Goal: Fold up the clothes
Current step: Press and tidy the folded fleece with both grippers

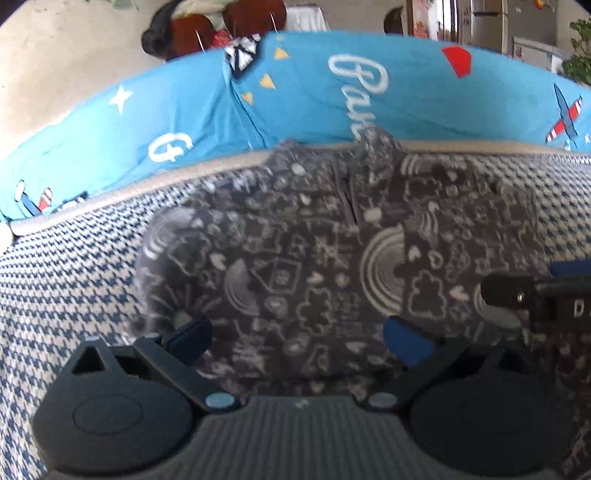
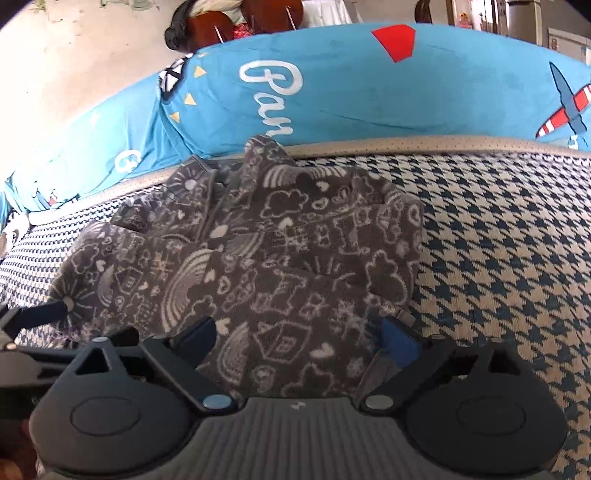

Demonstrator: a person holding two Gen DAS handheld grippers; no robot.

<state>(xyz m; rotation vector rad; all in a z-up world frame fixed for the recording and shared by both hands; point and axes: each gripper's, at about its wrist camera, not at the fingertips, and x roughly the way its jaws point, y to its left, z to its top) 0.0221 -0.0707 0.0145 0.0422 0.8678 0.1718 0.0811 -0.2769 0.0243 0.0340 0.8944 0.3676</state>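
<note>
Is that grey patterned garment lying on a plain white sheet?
No, the grey garment lies on a blue-and-cream houndstooth cover.

Each gripper (image 1: 297, 338) (image 2: 299, 341) has a ribbed grey body, black round-hubbed link arms, silver rivets and blue pads.

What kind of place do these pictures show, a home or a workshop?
Most likely a home, perhaps a bedroom or living room. A grey patterned garment lies on a houndstooth cover, with a blue printed quilt behind it, and what looks like a fridge stands at the back.
</note>
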